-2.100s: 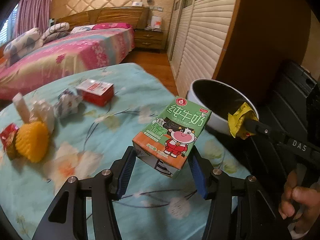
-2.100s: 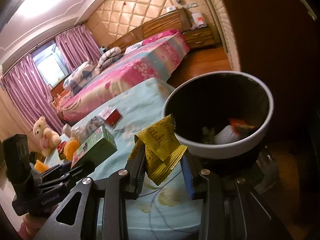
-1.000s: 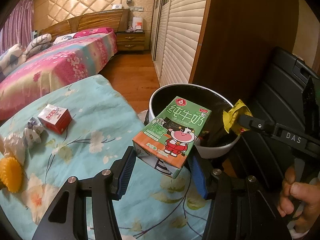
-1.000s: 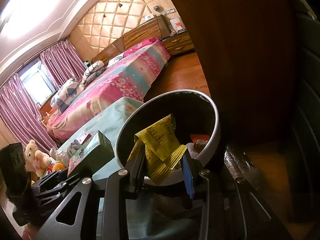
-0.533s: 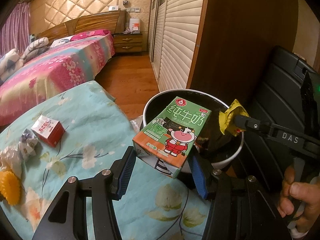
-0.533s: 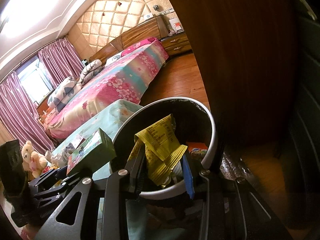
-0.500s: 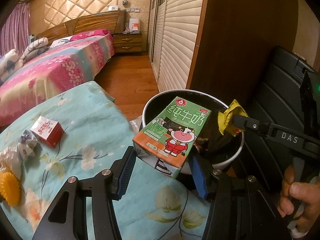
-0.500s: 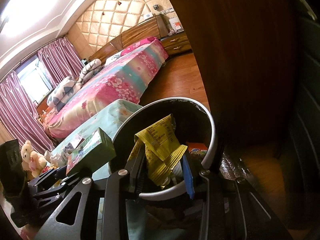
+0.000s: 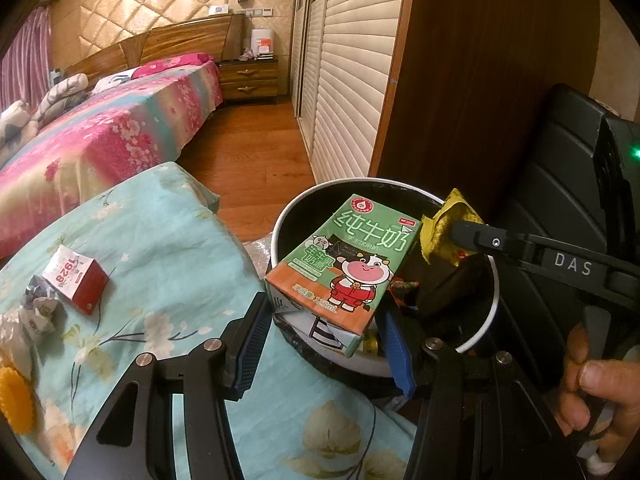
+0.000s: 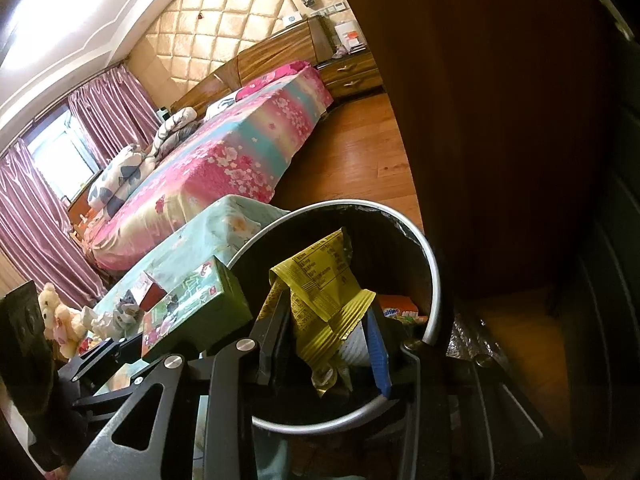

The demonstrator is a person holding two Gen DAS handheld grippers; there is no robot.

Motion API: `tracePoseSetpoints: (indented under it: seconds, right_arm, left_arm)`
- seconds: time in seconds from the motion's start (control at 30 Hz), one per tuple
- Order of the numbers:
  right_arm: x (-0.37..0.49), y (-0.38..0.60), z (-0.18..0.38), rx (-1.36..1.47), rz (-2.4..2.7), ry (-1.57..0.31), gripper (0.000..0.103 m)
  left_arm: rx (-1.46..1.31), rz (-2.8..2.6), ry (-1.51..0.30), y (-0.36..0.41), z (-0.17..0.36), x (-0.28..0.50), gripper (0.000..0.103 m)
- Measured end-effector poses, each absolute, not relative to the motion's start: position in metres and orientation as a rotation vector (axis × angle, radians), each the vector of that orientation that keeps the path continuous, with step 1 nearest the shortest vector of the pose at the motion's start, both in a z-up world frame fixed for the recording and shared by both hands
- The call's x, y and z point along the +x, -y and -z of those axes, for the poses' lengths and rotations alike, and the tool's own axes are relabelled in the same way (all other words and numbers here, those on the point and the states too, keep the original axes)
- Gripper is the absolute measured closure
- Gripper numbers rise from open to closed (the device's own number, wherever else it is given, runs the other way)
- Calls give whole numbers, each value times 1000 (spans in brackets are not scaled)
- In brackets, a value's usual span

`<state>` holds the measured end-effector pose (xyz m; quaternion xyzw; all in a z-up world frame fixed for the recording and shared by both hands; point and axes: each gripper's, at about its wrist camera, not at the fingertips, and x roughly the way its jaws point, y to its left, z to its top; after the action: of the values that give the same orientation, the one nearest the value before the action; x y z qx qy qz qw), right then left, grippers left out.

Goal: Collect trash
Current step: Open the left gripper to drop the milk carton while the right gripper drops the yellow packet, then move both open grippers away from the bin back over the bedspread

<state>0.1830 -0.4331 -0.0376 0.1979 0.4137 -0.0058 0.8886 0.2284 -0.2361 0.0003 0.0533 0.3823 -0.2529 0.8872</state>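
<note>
1. While it hangs over the near rim of the trash bin (image 9: 491, 280), the green milk carton (image 9: 352, 264) sits clamped between the blue pads of the left gripper (image 9: 326, 342), tilted, cartoon-cow face up.
2. Right gripper (image 10: 334, 346): closed on a crumpled yellow wrapper (image 10: 320, 300), held above the bin's dark interior; the pads press its lower folds.
3. Bin: round, white-rimmed, black-lined; scraps of colourful packaging lie at the bottom. It stands on the wooden floor just beside the edge of the surface.
4. Surface: covered by a teal floral cloth (image 9: 168, 248). Left on it, well apart from the bin: a red-and-white small box (image 9: 76, 280), crumpled paper wads (image 9: 40, 312) beside it, an orange ridged item (image 9: 14, 404) at the frame's edge.
5. Person's hand (image 9: 596, 384) on the right gripper's handle, lower right.
</note>
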Motion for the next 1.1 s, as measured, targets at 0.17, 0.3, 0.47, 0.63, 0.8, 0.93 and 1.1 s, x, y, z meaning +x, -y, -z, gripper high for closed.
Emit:
tracePoseSetpoints:
  seconds: [0.17,0.3,0.47,0.63,0.8,0.93,1.1]
  right_arm:
    - [187,435,39,401,20,-876,67]
    - [191,438,40,403,28,-888,66]
    - [193,443,42,430,36,-902,54]
    - [188,445,38,460,38,-895,42]
    - [179,436,34,470,20,-874,34]
    - [175,419,33,458,-13,-871,29]
    - [173,390,31,430,-66,-871,26]
  left_arm:
    - [114,524,-796,238,0,235,51]
    - [109,533,-801,240,1,238,51]
    - [93,531,-800,239,0,240,50]
    - [66,521,-784,229,-1,233,47]
    - [30,492,-800,207,7,219,43]
    - [7,451,-816,183,13,208,43]
    - [-36,389,-838,148,18,196,42]
